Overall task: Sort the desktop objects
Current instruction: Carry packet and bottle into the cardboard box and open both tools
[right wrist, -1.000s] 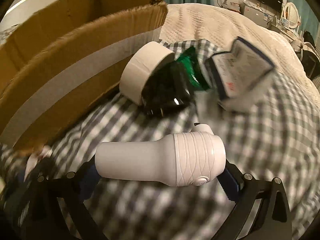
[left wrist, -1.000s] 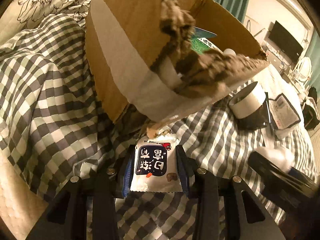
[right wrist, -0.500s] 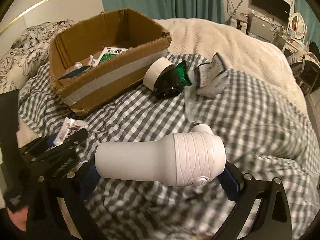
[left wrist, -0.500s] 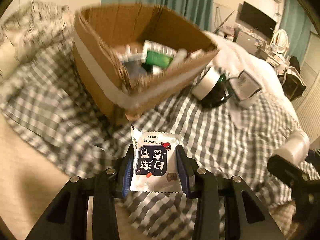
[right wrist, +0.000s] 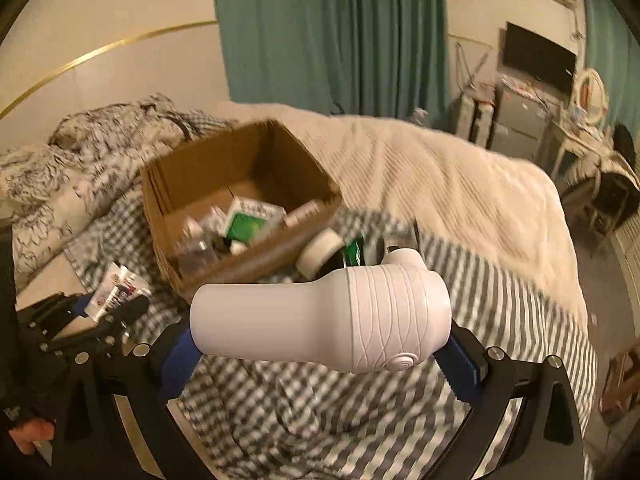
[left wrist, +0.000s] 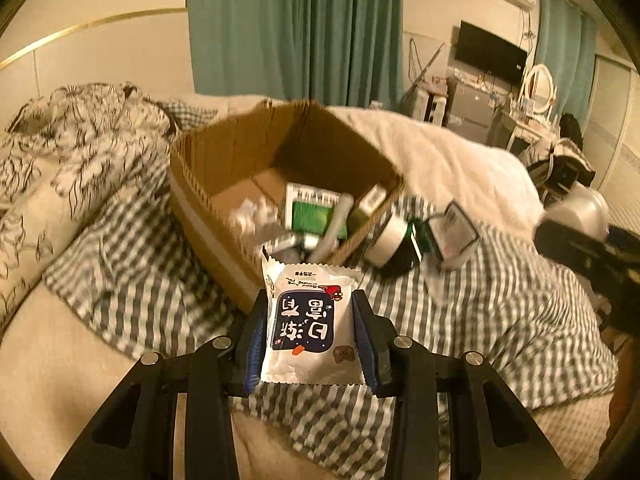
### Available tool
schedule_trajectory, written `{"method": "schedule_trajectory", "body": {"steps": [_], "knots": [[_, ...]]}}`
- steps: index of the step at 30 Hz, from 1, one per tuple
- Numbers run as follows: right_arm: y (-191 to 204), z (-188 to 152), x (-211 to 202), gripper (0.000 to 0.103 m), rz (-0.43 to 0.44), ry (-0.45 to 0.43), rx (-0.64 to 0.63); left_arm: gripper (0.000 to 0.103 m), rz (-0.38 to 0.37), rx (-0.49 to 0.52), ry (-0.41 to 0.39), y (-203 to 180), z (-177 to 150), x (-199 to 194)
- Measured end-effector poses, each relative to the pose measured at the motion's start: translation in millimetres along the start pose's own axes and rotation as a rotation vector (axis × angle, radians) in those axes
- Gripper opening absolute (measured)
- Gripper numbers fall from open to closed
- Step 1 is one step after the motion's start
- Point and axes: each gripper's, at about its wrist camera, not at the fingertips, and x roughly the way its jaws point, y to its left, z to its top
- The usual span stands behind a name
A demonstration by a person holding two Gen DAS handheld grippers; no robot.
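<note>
A snack packet (left wrist: 314,328) is pinched flat between the narrowly set jaws of the left gripper (left wrist: 312,332). A white bottle (right wrist: 320,320) is clamped crosswise in the widely spread right gripper (right wrist: 320,344). Ahead of both lies the cardboard box (left wrist: 224,160), probably their destination.

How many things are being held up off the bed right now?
2. A white snack packet is clamped in the left hand-held gripper; a white bottle lies crosswise in the right hand-held gripper.
</note>
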Motion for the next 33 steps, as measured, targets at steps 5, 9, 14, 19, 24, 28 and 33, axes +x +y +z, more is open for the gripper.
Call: {"method": "schedule_trajectory", "body": {"steps": [5,9,14,19,24,28,33], "knots": [[7.0,50.6,23.1,0.1,0.078,-0.044,-0.014,0.04,-0.016,-0.03,-0.022,7.5,32.1,14.3],[17.8,86.5,68.5,0.1,0.124,-0.036,-0.025,0.04,-0.036,-0.081,-0.062,25.5,65.0,32.2],[34.8,110.3,132.8,0.1,0.172,-0.026,-0.049,0.04,0.023,-0.083,-0.068,46.6,96.1,73.3],[44.1,118.3,184.9,0.1,0.206,0.017,-0.058,0.04,0.038,-0.11,-0.021,63.0,109.4,119.6],[29.1,122.6,203.4,0.101,0.217,0.058,-0.01,0.077,0.069,0.002,0.009,46.6,105.5,138.7],[22.1,119.9,201.0,0.103,0.2,0.089,-0.021,0.093,0.09,-0.024,0.011,42.2,92.2,131.3],[15.6,122.2,172.2,0.103,0.178,0.068,-0.029,0.093,0.088,-0.009,0.032,37.3,79.0,110.0]]}}
